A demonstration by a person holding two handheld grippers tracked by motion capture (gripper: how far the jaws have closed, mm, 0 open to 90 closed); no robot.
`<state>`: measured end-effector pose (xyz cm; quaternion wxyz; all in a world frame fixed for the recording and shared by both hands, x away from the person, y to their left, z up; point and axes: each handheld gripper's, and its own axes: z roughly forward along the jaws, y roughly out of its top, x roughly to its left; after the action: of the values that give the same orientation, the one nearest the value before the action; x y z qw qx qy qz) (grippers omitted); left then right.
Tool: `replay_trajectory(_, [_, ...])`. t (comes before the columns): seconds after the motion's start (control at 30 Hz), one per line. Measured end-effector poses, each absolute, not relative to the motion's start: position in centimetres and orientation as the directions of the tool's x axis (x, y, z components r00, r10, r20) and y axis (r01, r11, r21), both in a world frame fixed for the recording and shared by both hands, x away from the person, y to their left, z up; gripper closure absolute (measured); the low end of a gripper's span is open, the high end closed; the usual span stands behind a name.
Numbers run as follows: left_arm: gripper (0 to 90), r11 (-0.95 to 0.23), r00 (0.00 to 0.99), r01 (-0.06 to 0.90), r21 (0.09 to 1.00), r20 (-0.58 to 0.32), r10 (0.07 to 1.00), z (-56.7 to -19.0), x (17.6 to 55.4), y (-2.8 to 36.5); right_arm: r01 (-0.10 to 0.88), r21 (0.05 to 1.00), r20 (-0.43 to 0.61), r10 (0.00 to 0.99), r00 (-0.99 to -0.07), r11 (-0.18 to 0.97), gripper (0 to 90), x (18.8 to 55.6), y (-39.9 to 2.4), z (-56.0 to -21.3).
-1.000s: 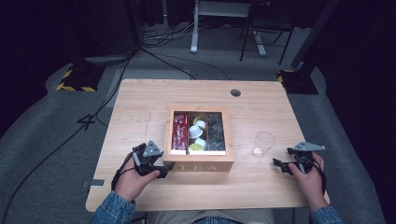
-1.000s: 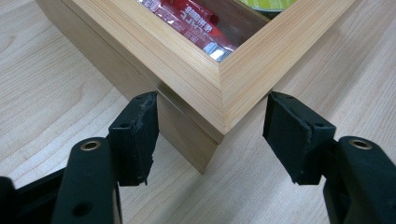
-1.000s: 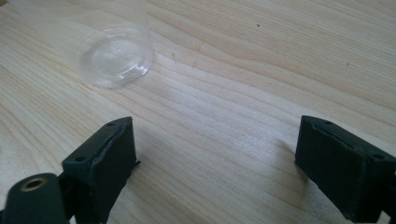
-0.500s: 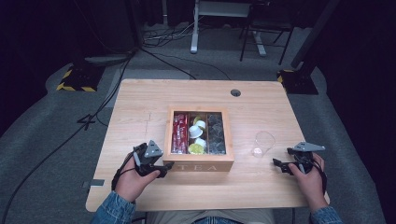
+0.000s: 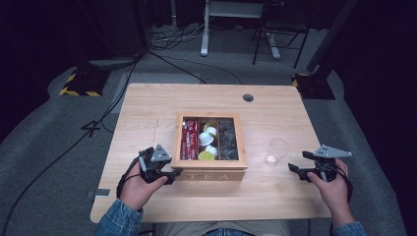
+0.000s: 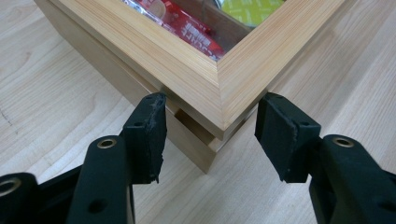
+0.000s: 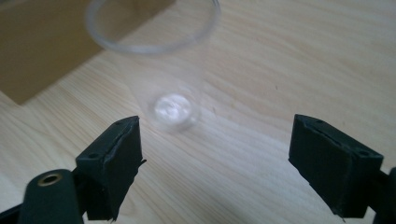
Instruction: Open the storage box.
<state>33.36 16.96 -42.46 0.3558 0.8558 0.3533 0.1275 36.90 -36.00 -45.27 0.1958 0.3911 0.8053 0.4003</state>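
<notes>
A wooden tea box (image 5: 209, 174) marked TEA stands mid-table, its framed window lid down. Through the window I see red packets (image 5: 189, 140), white and yellow-green pods (image 5: 206, 140) and dark packets (image 5: 227, 140). My left gripper (image 5: 173, 174) is at the box's front left corner. In the left gripper view it (image 6: 210, 135) is open, and its jaws straddle the corner of the box (image 6: 187, 70) without touching it. A clear plastic cup (image 5: 277, 151) stands upright to the right of the box. My right gripper (image 5: 296, 161) is open just short of the cup (image 7: 173, 109).
The light wooden table (image 5: 147, 113) has a round cable hole (image 5: 248, 98) near its far edge. Beyond the table lie grey carpet, floor cables (image 5: 162, 54) and a desk frame (image 5: 204, 29). Bare tabletop lies left of the box and behind it.
Both grippers and the cup stay where they were. Only the glare on the box's window has shifted a little.
</notes>
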Motion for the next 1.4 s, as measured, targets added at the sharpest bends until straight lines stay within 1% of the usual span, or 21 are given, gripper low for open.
replay_trajectory(0.07, [44.0,-0.495,0.717,0.509,0.705,-0.029,0.696,-42.3,33.4,17.0,0.457,0.809,0.006,0.772,-0.635,0.369,16.3,36.6,-35.4,-44.2])
replay_trajectory(0.23, [44.5,-0.480,0.715,0.496,0.724,-0.027,0.698,-41.7,33.5,17.1,0.401,0.838,0.034,0.697,-0.716,0.370,15.9,36.0,-33.0,-41.7])
replay_trajectory(0.33, [45.4,-0.476,0.712,0.488,0.731,-0.018,0.702,-41.4,33.5,17.2,0.381,0.849,0.050,0.662,-0.748,0.367,15.8,35.9,-31.4,-40.8])
replay_trajectory(0.5, [46.1,-0.460,0.708,0.470,0.754,-0.010,0.707,-40.8,33.9,17.3,0.361,0.848,0.075,0.587,-0.806,0.387,15.7,36.3,-28.2,-40.0])
replay_trajectory(0.7, [46.5,-0.447,0.703,0.455,0.770,-0.002,0.712,-40.4,34.4,17.3,0.314,0.832,0.036,0.520,-0.853,0.457,15.7,37.3,-24.0,-39.9])
replay_trajectory(0.83, [46.7,-0.443,0.701,0.458,0.771,-0.007,0.713,-40.3,34.6,17.3,0.278,0.834,0.001,0.503,-0.864,0.476,15.8,37.8,-22.4,-40.0])
replay_trajectory(1.0, [47.8,-0.435,0.702,0.451,0.780,-0.009,0.712,-40.0,34.9,17.4,0.255,0.838,-0.034,0.511,-0.859,0.483,16.9,38.4,-21.0,-40.2])
replay_trajectory(1.2, [49.8,-0.431,0.697,0.436,0.790,0.007,0.717,-39.8,35.2,17.5,0.191,0.846,-0.116,0.522,-0.845,0.497,20.9,38.8,-20.3,-39.9])
replay_trajectory(1.27, [51.3,-0.418,0.697,0.436,0.797,-0.005,0.717,-39.8,35.2,17.6,0.171,0.851,-0.133,0.520,-0.844,0.496,20.4,38.9,-20.3,-39.7])
replay_trajectory(1.4, [51.7,-0.417,0.696,0.431,0.800,-0.001,0.718,-39.7,35.2,17.7,0.153,0.854,-0.145,0.511,-0.847,0.497,21.3,39.1,-20.1,-39.6])
